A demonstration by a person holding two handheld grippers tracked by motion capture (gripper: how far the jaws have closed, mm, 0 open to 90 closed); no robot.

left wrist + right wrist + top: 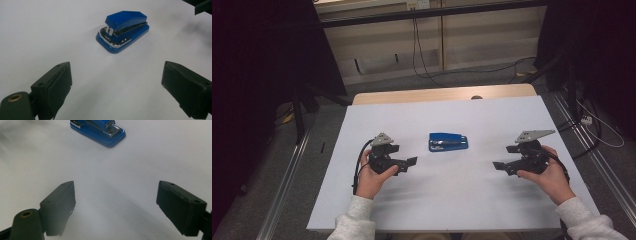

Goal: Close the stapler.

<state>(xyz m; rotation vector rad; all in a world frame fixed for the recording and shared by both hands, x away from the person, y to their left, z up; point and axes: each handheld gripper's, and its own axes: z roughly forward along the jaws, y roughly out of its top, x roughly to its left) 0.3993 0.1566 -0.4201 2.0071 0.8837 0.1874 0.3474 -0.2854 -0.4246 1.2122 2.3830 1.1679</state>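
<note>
Bare white table [452, 200] all around the blue stapler [448, 141], both grippers well clear.

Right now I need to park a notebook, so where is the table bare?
Bare: the table between stapler and near edge, and beyond the stapler to the far edge. Taken: the left gripper and right gripper flank it, jaws open.

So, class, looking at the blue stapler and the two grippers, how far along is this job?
Done: nothing visible yet; the blue stapler lies untouched on the white table. In hand: the left gripper and right gripper sit either side of it, both pointing inward with jaws open and empty. Left: reaching the stapler, gripping it and handling it.
</note>
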